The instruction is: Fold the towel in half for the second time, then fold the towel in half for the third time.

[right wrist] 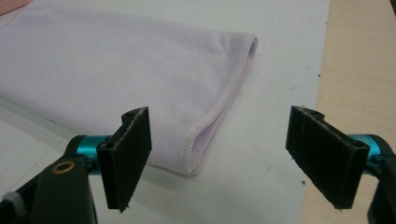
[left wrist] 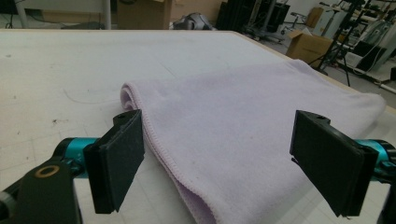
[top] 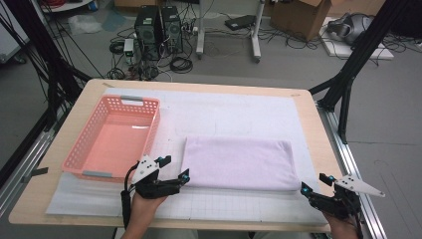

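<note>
A folded lilac towel point(top: 238, 163) lies flat on the white mat in the middle of the table. My left gripper point(top: 174, 169) sits at the towel's near left corner with its jaws wide apart. In the left gripper view the towel point(left wrist: 243, 135) lies between and beyond the black pads point(left wrist: 116, 165), which do not press on it. My right gripper point(top: 314, 182) rests at the towel's near right corner, also spread wide. In the right gripper view the towel's folded corner point(right wrist: 196, 144) lies on the mat between the pads point(right wrist: 128, 156), free of them.
A pink plastic basket point(top: 84, 149) stands to the left of the towel on the white mat point(top: 234, 107). The wooden table edge point(top: 326, 149) runs close on the right. Beyond the table are computer towers, cables and cardboard boxes on the floor.
</note>
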